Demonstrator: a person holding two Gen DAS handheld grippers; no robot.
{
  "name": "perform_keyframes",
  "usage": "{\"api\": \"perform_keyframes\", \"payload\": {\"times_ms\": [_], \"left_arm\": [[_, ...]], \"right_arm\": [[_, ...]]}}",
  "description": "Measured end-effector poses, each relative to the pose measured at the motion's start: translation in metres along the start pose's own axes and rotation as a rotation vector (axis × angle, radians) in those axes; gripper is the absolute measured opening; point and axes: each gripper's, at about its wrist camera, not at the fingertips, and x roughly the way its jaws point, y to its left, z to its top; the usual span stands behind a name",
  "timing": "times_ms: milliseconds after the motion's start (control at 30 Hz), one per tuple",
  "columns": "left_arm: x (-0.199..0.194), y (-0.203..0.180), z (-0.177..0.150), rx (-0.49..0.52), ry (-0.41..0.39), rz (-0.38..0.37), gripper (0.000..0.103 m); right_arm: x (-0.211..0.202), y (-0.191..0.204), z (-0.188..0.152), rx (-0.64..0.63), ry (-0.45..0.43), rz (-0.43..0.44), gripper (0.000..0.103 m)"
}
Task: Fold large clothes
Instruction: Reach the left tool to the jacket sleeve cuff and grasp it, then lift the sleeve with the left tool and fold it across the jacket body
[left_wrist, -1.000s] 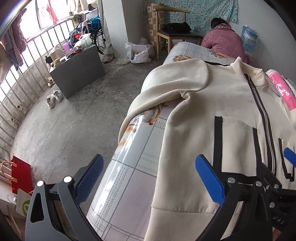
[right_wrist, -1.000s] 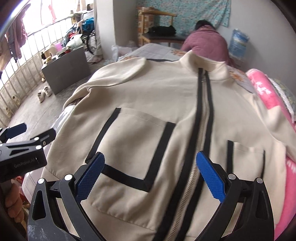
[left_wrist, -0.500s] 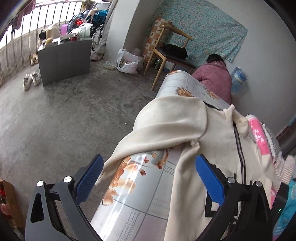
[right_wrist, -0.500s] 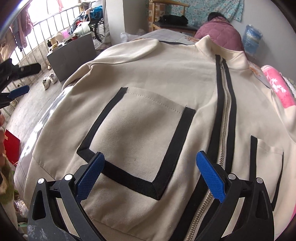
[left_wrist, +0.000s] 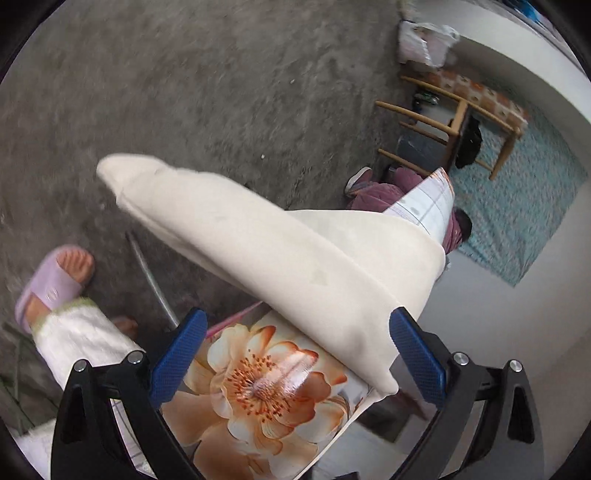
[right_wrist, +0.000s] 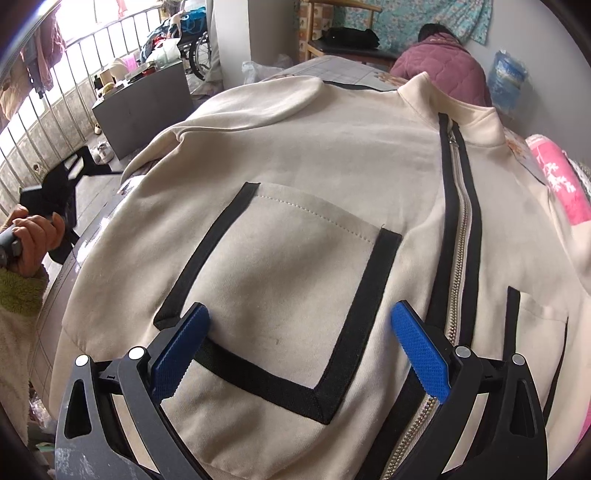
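Right gripper (right_wrist: 299, 345) jaws spread wide, empty, above black-trimmed chest pocket (right_wrist: 284, 291) of cream zip-front jacket (right_wrist: 332, 155) spread flat on flower-print tabletop (left_wrist: 258, 387). Left gripper (left_wrist: 295, 354) jaws wide apart, empty, just before cream sleeve (left_wrist: 258, 236) hanging off table edge over grey concrete floor (left_wrist: 184, 74).

One cream jacket (right_wrist: 314, 177), two black-trimmed pockets (right_wrist: 280, 288), one zip (right_wrist: 460, 206), two tools (right_wrist: 299, 354), one wooden chair (left_wrist: 447, 122), one pink quilt (right_wrist: 557, 181)

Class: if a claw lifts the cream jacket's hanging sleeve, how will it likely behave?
Probably floppy: the sleeve already droops over the table edge. Likely it drags the jacket, since the glossy flowered cover looks slick. The open left claw faces thick fabric.
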Motion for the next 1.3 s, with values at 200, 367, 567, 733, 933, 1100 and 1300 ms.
{"api": "perform_keyframes", "payload": {"times_ms": [200,367,567,733,933,1100,1300], "left_arm": [[0.011,0.022,0.019,-0.133,0.019,-0.055,0.097],[0.014,0.025,0.047,-0.18,-0.064,-0.016,0.078],[0.011,0.01,0.066,-0.111,-0.149,0.125,0.013],[-0.034,-0.082,0.03,0.281,-0.404,0.312,0.006],[-0.071,-0.224,-0.143,0.996,-0.752,0.431,0.006],[-0.024,-0.255,-0.302,1.479,-0.663,0.373,0.007],[0.083,-0.19,-0.382,1.715,-0.306,0.474,0.014]], "right_arm": [[0.004,0.004,0.005,-0.005,0.001,-0.019,0.095],[0.004,0.001,0.009,0.013,-0.016,-0.033,0.095],[-0.01,-0.004,0.005,0.034,-0.054,-0.053,0.095],[-0.027,-0.014,0.001,0.048,-0.102,-0.073,0.095],[-0.053,-0.039,-0.002,0.107,-0.17,-0.099,0.095],[-0.075,-0.068,-0.011,0.178,-0.211,-0.143,0.095],[-0.091,-0.108,-0.036,0.275,-0.205,-0.208,0.095]]}}
